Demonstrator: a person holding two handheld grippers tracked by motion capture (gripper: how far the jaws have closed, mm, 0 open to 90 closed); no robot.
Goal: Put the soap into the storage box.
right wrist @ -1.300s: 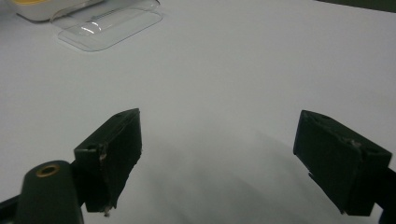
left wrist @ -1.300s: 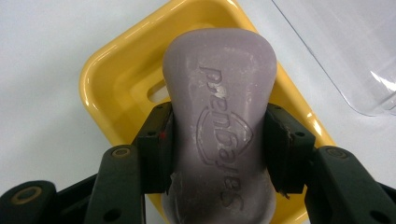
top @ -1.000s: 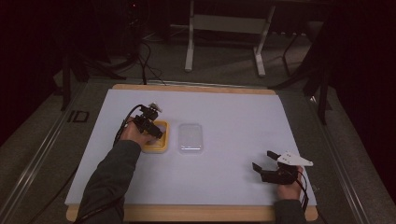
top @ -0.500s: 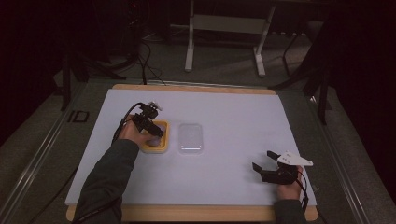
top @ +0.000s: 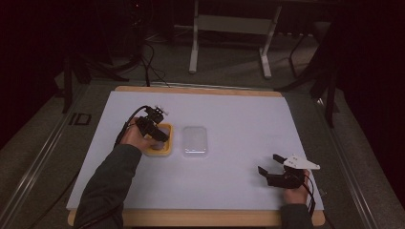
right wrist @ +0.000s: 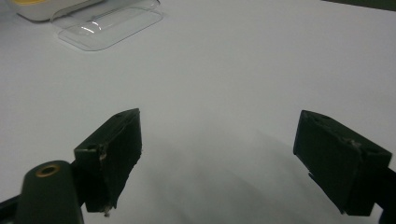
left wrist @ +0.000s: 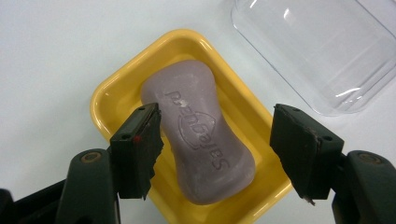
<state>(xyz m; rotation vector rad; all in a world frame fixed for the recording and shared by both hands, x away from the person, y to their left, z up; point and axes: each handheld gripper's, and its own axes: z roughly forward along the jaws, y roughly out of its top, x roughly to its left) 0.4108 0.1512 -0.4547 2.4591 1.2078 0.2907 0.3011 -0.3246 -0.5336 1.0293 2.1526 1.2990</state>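
Soap bar (left wrist: 201, 135): matt, waxy, lilac, with embossed lettering and slight scuffing. Soap dish (left wrist: 114, 88): glossy yellow plastic, smooth. Lid (left wrist: 322, 51): clear glossy plastic with bright highlights. Table cover (top: 239, 119): white, matt, smooth. Table edge (top: 200, 89): light wood. Left gripper (left wrist: 217, 154): jaws of matt black plastic, chipped at the edges.

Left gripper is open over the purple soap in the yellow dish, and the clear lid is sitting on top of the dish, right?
Not quite. The clear lid is off, lying on the white table beside the yellow dish, not on it; the left gripper view shows this. The rest holds: the left gripper is open over the purple soap.
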